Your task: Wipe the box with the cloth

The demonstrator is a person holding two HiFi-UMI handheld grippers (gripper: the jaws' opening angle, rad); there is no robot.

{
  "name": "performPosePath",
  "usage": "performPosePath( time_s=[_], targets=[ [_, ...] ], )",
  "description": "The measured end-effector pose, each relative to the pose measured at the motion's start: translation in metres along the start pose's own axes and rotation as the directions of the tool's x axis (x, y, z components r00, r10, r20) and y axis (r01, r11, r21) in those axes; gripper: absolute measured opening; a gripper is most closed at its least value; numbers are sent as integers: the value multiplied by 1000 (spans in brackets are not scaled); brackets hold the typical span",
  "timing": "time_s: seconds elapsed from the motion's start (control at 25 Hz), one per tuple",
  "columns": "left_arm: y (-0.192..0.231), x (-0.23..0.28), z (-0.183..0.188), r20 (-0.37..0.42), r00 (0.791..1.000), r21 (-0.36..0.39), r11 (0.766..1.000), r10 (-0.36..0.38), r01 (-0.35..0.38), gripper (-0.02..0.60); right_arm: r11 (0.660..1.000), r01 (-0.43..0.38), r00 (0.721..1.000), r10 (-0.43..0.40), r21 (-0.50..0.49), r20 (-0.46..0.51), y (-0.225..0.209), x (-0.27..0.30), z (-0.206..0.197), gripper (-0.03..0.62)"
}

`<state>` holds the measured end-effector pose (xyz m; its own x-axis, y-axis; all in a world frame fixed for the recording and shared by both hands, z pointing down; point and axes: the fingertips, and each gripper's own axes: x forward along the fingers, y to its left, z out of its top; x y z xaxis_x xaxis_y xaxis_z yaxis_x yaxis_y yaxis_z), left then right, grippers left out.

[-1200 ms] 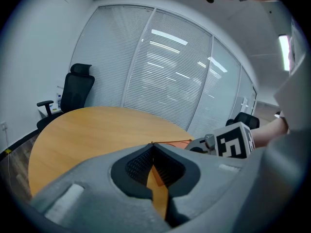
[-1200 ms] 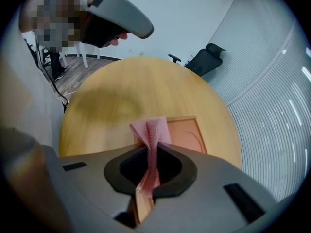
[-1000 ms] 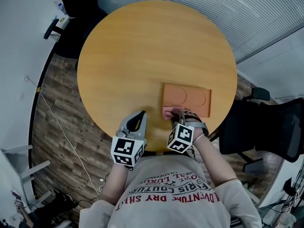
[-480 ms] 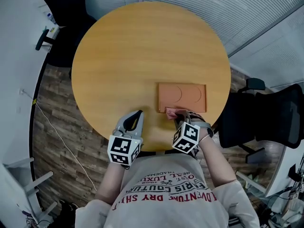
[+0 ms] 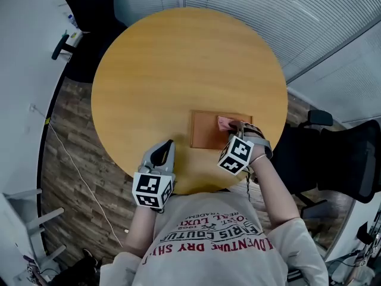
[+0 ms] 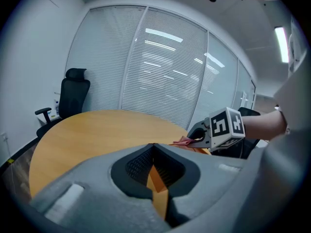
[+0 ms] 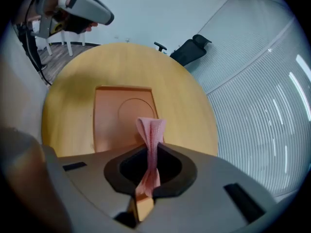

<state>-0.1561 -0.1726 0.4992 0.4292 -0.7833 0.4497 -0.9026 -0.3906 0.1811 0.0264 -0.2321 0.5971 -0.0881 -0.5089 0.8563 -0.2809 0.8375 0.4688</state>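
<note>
A flat orange box [image 5: 205,133] with round recesses lies on the round wooden table [image 5: 178,64], near its front right edge. My right gripper [image 5: 233,128] is over the right part of the box, shut on a pink cloth [image 5: 225,123] that rests on the box top. In the right gripper view the cloth [image 7: 151,130] stands folded out of the gripper [image 7: 149,165], with the box [image 7: 114,123] just ahead. My left gripper [image 5: 162,152] rests at the table's near edge, left of the box, shut with nothing in it [image 6: 154,171].
Black office chairs stand to the right [image 5: 339,159] and at the far left [image 5: 89,16] of the table. A glass wall with blinds [image 5: 286,16] runs behind. A cable [image 5: 77,171] lies on the wooden floor at the left.
My right gripper has dragged the cloth from the box's near left corner across to its far right part. The left gripper has stayed at the table edge.
</note>
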Motion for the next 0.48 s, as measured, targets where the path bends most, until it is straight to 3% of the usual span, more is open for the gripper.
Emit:
performPosePath(
  time_s=[0.12,0.48],
  targets=[
    [-4,6,5,5,999,-2,999,32,-32,9,999,-3,1000,3,-42,4,-7,13,-2,32],
    [-6,7,8,4,997,-21,997,80,-80,9,996,-71,997,73,-47,38,-1,38,8,32]
  ],
)
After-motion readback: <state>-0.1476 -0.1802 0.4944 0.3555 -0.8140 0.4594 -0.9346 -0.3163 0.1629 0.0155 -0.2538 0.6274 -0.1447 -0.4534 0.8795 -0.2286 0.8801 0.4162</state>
